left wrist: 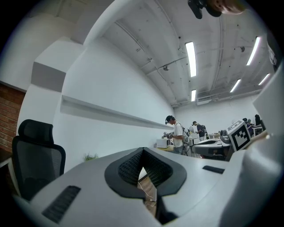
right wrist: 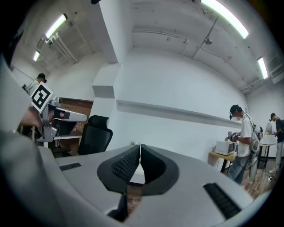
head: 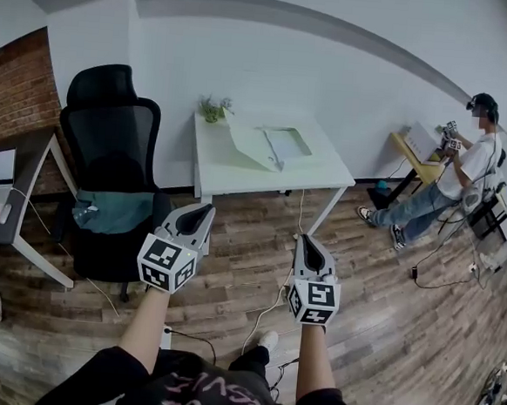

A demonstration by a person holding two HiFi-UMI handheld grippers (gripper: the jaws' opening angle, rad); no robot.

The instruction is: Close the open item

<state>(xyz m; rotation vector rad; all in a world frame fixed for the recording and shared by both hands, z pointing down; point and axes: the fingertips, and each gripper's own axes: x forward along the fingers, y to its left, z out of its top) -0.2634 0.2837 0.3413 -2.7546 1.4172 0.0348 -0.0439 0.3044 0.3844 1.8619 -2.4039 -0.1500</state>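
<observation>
No legible txt anywhere; shirt print [head: 208, 393] too blurred.

A white wall [head: 334, 64] runs along the far side, with a ledge across it; a red brick wall [head: 18, 83] stands at the left. The floor [head: 387, 286] is brown wood planks, crossed by loose cables [head: 271, 308]. A black mesh office chair [head: 108, 168] stands just left of a white counter [head: 273, 180]. A dark desk [head: 34, 149] sits at the far left, a wooden table [head: 408, 153] at the right. Long tube lights [left wrist: 191, 53] burn on the ceiling.
</observation>
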